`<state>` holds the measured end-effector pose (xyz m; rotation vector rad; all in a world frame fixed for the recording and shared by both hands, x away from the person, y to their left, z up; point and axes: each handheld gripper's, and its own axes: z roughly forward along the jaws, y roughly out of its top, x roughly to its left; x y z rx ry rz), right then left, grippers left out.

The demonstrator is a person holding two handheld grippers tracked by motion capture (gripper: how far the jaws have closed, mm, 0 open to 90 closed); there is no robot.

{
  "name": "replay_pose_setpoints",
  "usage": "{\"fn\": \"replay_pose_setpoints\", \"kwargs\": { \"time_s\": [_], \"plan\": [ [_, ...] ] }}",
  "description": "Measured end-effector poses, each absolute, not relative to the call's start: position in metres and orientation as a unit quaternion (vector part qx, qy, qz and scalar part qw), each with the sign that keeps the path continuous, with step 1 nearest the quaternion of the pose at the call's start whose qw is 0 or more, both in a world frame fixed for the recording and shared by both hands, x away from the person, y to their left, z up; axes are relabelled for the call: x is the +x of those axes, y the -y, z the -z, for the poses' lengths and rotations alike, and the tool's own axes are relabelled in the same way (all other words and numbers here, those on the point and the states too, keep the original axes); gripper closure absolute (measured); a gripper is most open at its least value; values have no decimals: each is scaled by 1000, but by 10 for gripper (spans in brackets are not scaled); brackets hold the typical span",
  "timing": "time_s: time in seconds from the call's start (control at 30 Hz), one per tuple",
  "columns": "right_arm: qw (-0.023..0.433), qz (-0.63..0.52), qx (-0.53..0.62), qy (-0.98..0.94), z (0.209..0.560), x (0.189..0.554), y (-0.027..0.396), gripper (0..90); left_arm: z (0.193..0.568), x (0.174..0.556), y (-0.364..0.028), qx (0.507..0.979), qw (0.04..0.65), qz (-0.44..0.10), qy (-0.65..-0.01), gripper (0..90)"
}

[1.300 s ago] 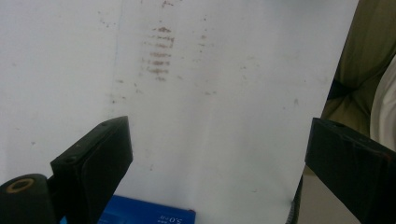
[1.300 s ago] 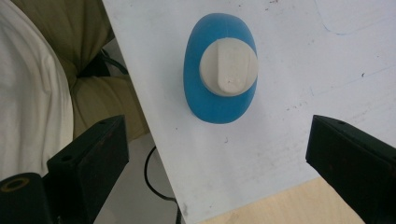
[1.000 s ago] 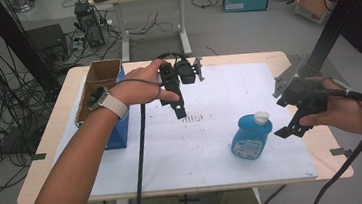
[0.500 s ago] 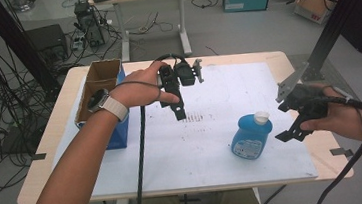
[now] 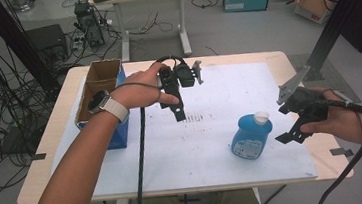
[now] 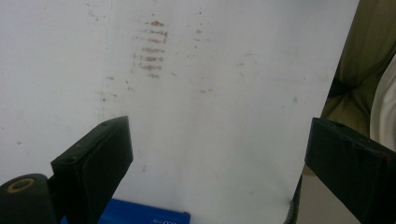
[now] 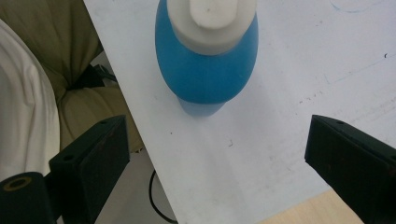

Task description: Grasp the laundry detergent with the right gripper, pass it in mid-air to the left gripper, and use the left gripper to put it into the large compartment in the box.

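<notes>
Upright, capped blue bottle beside right gripper.

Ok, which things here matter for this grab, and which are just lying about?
In play:
blue bottle, white cap on
right gripper, open, beside it

Lying about:
cardboard box
left gripper, open over the white sheet

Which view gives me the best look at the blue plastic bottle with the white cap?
The high view: the whole blue plastic bottle with the white cap stands upright on the white sheet, label showing. The right gripper view shows the bottle's cap and shoulders from above, close. The left gripper view looks at the sheet.
</notes>
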<state>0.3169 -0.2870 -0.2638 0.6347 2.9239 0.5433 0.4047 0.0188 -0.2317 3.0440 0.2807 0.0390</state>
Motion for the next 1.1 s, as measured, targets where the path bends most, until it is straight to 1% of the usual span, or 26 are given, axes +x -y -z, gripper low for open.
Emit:
{"fn": "replay_pose_setpoints", "kwargs": {
  "time_s": [1.1],
  "plan": [
    [48,-218,230,-947,287,312,296,65,236,406,-24,994,45,-14,-101,81]
  ]
}}
